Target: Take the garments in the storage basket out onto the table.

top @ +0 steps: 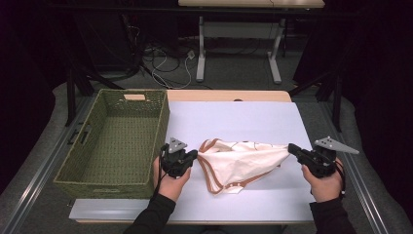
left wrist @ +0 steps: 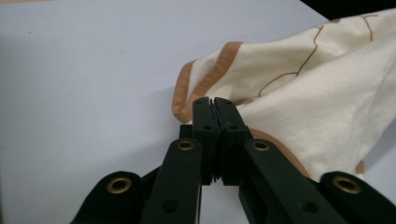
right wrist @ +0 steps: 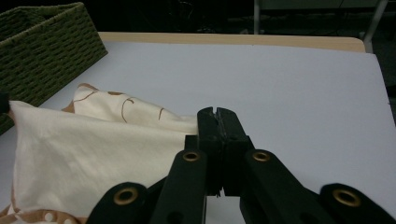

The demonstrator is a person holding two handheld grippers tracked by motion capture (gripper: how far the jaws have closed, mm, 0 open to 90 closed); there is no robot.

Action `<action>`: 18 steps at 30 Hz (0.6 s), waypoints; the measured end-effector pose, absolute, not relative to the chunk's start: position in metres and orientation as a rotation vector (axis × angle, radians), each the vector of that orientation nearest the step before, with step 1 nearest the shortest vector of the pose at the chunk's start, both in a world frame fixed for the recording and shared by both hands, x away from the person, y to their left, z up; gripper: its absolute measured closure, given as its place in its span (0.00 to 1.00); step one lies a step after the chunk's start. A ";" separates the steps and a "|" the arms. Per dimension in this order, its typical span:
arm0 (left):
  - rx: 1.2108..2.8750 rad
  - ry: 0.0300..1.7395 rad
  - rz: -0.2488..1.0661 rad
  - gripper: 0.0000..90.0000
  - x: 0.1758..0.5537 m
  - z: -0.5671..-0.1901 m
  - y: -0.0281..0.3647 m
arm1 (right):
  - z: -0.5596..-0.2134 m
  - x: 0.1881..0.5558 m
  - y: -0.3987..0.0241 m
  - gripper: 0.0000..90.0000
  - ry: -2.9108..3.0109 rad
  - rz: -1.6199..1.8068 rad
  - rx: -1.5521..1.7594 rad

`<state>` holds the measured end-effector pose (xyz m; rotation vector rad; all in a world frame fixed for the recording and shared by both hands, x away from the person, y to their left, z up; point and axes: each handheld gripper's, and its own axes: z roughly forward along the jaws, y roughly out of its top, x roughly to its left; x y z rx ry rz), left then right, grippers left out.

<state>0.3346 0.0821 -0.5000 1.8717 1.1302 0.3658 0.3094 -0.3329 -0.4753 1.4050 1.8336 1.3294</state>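
A cream garment [top: 238,161] with tan-brown trim hangs stretched between my two grippers over the white table top [top: 234,119]. My left gripper [top: 195,155] is shut on the garment's left end, close to the basket. In the left gripper view the jaws [left wrist: 215,103] pinch the cream garment [left wrist: 299,93] beside its tan hem. My right gripper [top: 291,147] is shut on the right end, which is drawn into a point. In the right gripper view its jaws [right wrist: 217,113] are pressed together on the cream garment [right wrist: 93,149], which spreads away to the left.
A green woven basket [top: 113,139] stands on the table's left side, right next to the left hand. The basket's corner [right wrist: 42,46] appears in the right gripper view. Beyond the table are a desk's legs [top: 200,53] and cables on the floor.
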 end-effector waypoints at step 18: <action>1.799 1.281 0.438 0.98 0.367 -0.502 0.089 | -0.502 0.370 -0.305 1.00 1.928 1.238 1.470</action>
